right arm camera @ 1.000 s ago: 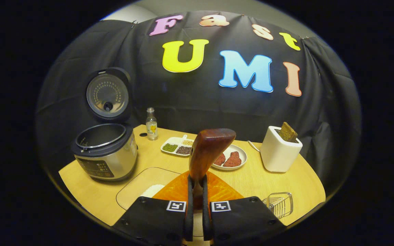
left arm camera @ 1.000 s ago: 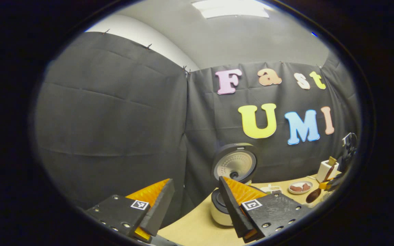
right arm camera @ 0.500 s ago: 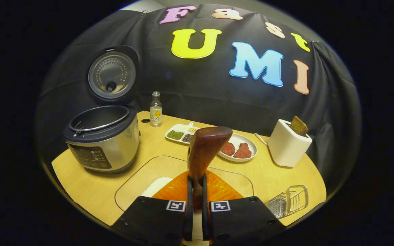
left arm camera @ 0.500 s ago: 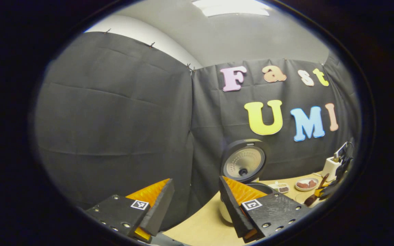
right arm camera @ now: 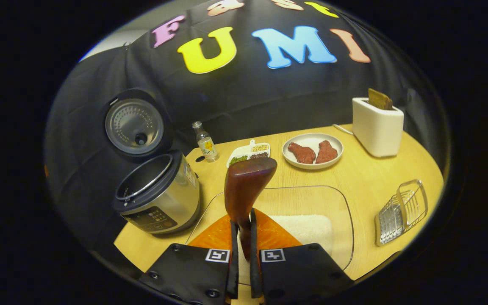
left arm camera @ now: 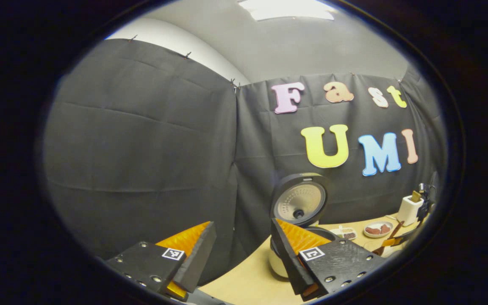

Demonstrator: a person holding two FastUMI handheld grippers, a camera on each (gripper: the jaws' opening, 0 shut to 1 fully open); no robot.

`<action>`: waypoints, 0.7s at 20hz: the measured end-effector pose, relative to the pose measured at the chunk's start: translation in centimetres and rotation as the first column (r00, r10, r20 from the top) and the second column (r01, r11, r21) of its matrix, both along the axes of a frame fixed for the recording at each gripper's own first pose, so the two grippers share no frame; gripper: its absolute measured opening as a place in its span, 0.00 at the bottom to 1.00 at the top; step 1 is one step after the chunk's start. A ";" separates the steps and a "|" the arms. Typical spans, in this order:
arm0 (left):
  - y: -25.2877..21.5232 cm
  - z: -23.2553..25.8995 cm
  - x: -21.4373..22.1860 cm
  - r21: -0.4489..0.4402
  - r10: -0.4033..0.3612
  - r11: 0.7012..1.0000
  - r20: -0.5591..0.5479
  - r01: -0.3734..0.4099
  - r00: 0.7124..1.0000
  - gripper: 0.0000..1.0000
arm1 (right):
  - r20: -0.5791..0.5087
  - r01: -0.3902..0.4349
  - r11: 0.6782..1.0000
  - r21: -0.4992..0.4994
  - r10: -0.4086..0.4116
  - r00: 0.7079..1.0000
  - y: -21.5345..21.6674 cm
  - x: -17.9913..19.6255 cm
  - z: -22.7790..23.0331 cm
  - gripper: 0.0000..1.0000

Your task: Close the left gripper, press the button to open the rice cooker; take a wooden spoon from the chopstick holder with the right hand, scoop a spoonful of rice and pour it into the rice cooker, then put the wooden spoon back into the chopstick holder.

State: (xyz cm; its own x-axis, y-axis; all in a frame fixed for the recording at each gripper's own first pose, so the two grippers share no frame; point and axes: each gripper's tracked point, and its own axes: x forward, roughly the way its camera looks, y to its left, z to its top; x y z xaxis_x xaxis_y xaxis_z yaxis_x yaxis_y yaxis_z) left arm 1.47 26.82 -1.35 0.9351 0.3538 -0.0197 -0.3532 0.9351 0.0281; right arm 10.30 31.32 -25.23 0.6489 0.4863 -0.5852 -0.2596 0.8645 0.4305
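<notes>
Wooden spoon (right arm camera: pixel 245 190) clamped by its handle in the right gripper (right arm camera: pixel 242 250) hangs above the glass rice dish (right arm camera: pixel 345 220), poised to scoop, beside the open rice cooker (right arm camera: pixel 159 192); left gripper (left arm camera: pixel 242 248) waits agape.

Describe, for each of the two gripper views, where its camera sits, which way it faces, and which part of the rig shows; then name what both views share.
Left gripper view: rides the left gripper, off the table's left end, facing the booth wall; its fingers stand apart.
Right gripper view: rides the right gripper, looking down over the glass rice tray; its fingers clamp the wooden spoon.
Shared: the open rice cooker, meat plate.
</notes>
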 end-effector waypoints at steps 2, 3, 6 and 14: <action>-0.5 0.3 0.3 0.000 -0.009 1.000 0.003 0.009 1.000 0.80 | -0.077 0.055 0.994 0.092 -0.048 0.996 -0.8 0.0 0.0 0.13; -0.8 0.4 0.4 -0.001 -0.013 1.000 0.005 0.013 1.000 0.80 | -0.111 0.084 0.988 0.127 -0.070 0.991 -1.4 0.1 -0.1 0.13; -1.4 0.7 0.6 -0.002 -0.023 1.000 0.007 0.023 1.000 0.80 | -0.182 0.163 0.964 0.212 -0.125 0.975 -2.9 0.4 0.0 0.12; -3.2 1.3 1.7 0.005 -0.063 0.998 0.019 0.063 0.998 0.80 | -0.295 0.327 0.841 0.432 -0.211 0.932 -6.2 2.2 3.5 0.13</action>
State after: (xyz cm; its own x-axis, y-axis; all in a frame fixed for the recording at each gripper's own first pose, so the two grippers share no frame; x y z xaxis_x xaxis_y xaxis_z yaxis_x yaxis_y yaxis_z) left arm 3.20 23.64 -0.05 0.9559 0.2938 0.0004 -0.2937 0.9555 0.0262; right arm 12.53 25.12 -21.70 0.6722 0.5637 -0.4799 0.1080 0.5667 0.8168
